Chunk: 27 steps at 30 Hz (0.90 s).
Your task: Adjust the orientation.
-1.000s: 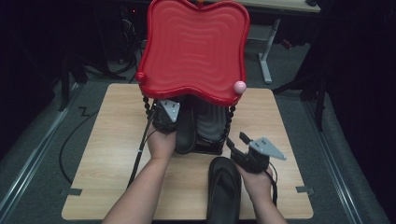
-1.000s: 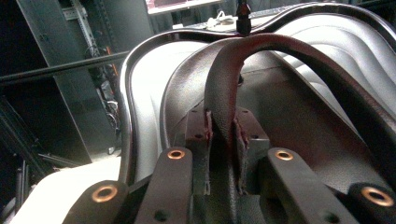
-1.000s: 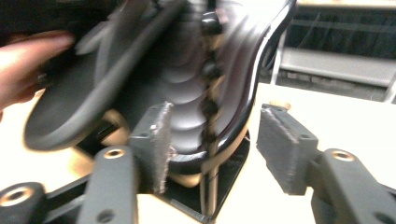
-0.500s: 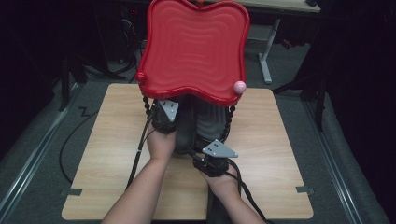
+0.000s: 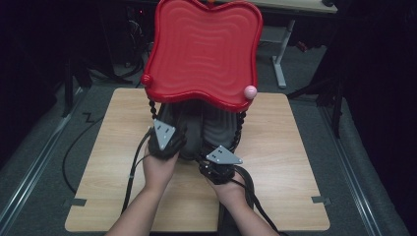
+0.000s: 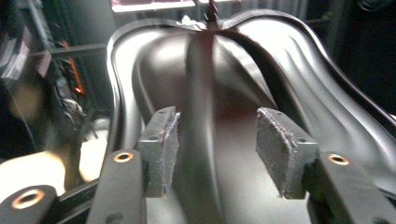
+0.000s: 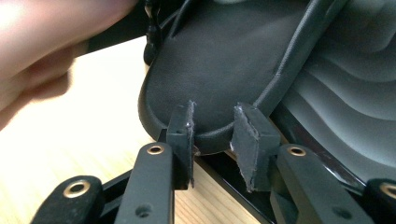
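A red wavy tray (image 5: 204, 54) tops a small rack on beaded posts, with a dark ribbed tier (image 7: 345, 93) below it. In the right gripper view, a black slipper (image 7: 224, 60) lies with its heel rim between my right gripper's (image 7: 214, 140) pads, half on that tier and half on the table. My right gripper (image 5: 215, 151) sits at the rack's front. To its left, my left gripper (image 5: 173, 130) reaches under the red tray. In its own view my left gripper (image 6: 215, 149) stands open over a dark moulded surface (image 6: 289, 79), holding nothing.
The rack stands at the back middle of a light wooden table (image 5: 295, 147). A pink ball (image 5: 250, 91) and a red ball (image 5: 146, 79) cap the tray's front corners. Cables trail from both grippers toward the front edge. A hand (image 7: 46, 51) is close on the left.
My right gripper has carried the black slipper from the table's front right forward to the rack's lower tier. The left gripper has stayed under the red tray.
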{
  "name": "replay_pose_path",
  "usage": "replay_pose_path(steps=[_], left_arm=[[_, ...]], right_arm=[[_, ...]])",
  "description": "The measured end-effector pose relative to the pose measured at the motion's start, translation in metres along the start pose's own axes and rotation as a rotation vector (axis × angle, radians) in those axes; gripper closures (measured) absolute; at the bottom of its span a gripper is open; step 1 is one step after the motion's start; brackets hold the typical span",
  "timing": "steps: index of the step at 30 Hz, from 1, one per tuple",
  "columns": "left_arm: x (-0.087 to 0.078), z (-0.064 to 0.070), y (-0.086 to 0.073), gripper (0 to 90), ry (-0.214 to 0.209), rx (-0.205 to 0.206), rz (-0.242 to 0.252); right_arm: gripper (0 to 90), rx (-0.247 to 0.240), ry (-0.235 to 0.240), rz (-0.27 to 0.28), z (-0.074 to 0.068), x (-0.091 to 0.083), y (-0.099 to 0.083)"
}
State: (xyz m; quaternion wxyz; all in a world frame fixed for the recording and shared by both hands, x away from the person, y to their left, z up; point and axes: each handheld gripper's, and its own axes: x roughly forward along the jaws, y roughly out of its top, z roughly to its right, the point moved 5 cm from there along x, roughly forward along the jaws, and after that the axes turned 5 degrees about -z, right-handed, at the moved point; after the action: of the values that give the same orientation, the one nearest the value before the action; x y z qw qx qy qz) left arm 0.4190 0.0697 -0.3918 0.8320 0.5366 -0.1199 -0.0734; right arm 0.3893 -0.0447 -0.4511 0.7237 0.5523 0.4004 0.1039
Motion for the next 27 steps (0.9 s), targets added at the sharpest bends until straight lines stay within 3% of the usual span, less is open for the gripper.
replay_pose_path(steps=[1,3,5,6,8,9,17,20,23,27], left_arm=[[-0.015,-0.002,-0.006,46.8,-0.009,-0.034,-0.014],[-0.033,-0.004,-0.017,44.6,-0.022,-0.055,-0.035],[-0.05,-0.006,-0.028,43.0,-0.018,-0.042,-0.051],[-0.057,-0.008,-0.033,43.2,-0.021,-0.055,-0.057],[-0.063,-0.009,-0.043,43.4,-0.023,-0.052,-0.082],[-0.064,-0.009,-0.049,43.4,-0.019,-0.03,-0.095],[-0.043,-0.005,-0.055,44.1,-0.001,-0.036,-0.082],[-0.035,-0.004,-0.054,44.1,0.003,-0.031,-0.072],[-0.033,-0.003,-0.055,45.7,0.003,-0.018,-0.064],[-0.034,-0.003,-0.055,46.1,0.003,-0.023,-0.058]], right_arm=[[68.5,-0.006,-0.003,-0.001,0.0,0.0,0.0],[68.4,-0.008,-0.005,0.003,-0.001,0.001,0.001],[68.3,-0.012,-0.005,0.007,-0.001,0.003,0.002],[68.3,-0.011,-0.007,0.008,-0.001,0.003,0.003],[68.3,-0.007,-0.009,0.012,-0.001,0.005,0.003],[68.3,-0.006,-0.007,0.013,0.0,0.006,0.004],[68.2,-0.015,-0.009,0.008,-0.002,0.011,0.011],[65.0,0.008,-0.02,0.038,0.001,0.0,0.012],[55.3,0.042,-0.096,0.095,0.014,-0.027,0.008],[51.8,0.127,-0.238,0.14,0.053,-0.058,-0.001]])
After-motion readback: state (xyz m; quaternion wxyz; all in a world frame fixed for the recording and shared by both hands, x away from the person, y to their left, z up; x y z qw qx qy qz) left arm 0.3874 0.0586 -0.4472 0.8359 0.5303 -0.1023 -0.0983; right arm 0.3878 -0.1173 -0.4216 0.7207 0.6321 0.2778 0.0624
